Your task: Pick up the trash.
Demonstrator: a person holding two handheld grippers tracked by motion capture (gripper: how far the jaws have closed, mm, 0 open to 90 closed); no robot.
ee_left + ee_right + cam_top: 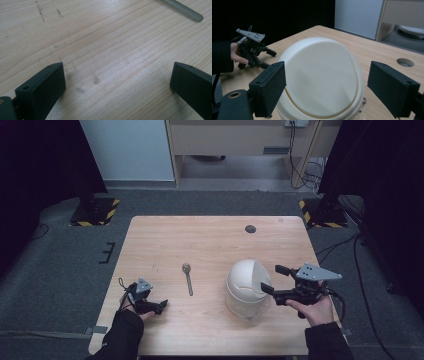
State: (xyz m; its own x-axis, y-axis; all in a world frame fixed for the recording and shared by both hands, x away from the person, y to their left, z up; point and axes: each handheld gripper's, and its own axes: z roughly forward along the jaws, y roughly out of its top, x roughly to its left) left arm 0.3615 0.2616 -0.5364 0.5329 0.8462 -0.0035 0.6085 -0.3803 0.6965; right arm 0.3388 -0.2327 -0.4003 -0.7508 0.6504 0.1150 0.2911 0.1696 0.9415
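A white domed lid sits on a clear container (246, 289) at the table's right front; the same container (322, 77) fills the space ahead in the right gripper view. My right gripper (274, 278) is open, its jaws pointing left at the lid's right side, one on either side of its rim. A metal spoon (188, 277) lies in the middle of the table, bowl end away from me; its handle tip (185, 11) appears in the left gripper view. My left gripper (161, 306) is open, low over bare wood at the front left, with nothing between its jaws.
The wooden table (210, 240) has a round cable hole (250, 228) near its far edge. Grey carpet surrounds the table, with dark stands and hazard-striped bases at the far corners. Cables trail on the floor to the right.
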